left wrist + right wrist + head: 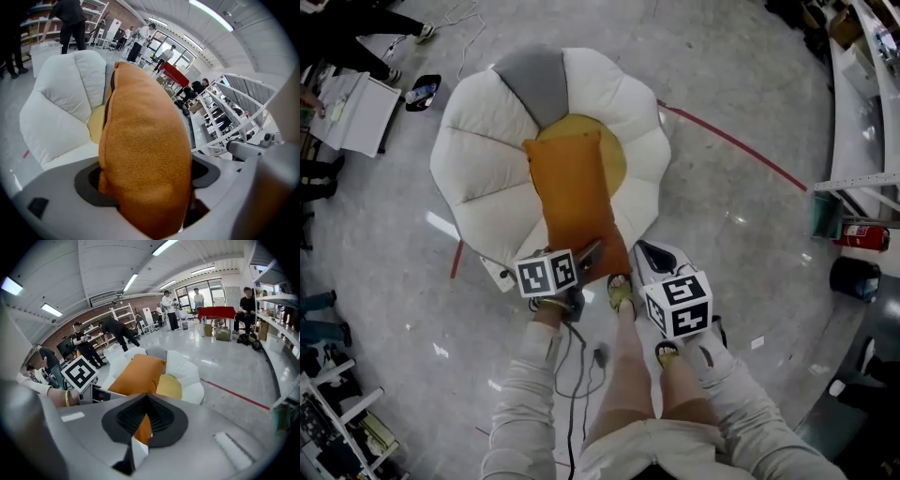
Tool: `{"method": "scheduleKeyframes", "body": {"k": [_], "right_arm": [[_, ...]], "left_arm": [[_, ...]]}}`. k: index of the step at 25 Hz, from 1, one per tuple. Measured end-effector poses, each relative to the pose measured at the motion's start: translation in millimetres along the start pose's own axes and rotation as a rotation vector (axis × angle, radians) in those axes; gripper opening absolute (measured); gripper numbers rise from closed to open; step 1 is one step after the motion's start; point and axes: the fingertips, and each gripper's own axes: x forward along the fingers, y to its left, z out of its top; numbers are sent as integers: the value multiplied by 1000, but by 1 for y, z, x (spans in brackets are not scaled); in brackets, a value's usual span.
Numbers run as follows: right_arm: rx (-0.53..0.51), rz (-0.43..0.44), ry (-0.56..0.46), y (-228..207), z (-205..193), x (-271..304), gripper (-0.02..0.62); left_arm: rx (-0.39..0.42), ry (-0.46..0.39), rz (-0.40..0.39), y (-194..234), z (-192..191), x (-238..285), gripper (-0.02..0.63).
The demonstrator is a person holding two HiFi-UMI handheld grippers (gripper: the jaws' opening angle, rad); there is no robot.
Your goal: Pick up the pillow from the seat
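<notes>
An orange pillow point(577, 187) stretches from the yellow middle of the white flower-shaped seat point(487, 159) toward me, its near end lifted. My left gripper point(587, 255) holds that near end at its left side. In the left gripper view the pillow point(145, 154) bulges thick between the two pads of the left gripper point(145, 177), and the seat point(56, 108) lies behind it. My right gripper point(639, 251) grips the near right corner. In the right gripper view a thin fold of the pillow point(138, 373) is pinched in the right gripper point(143, 422), with the seat point(187, 366) beyond.
My sandalled feet point(621, 292) stand just in front of the seat, with a cable point(574, 375) on the floor. A red floor line point(731, 145) runs to the right. A fire extinguisher point(862, 234) and black bin point(855, 277) sit far right. Several people point(79, 345) stand by shelves.
</notes>
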Motion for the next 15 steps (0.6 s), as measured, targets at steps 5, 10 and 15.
{"method": "scheduleKeyframes", "body": {"k": [5, 10, 15], "right_arm": [[-29, -1, -12, 3, 11, -40, 0], [-72, -6, -40, 4, 34, -72, 0], [-117, -6, -56, 2, 47, -98, 0]], "left_arm": [[13, -8, -7, -34, -25, -42, 445], [41, -7, -14, -62, -43, -80, 445], [71, -54, -34, -98, -48, -115, 445]]}}
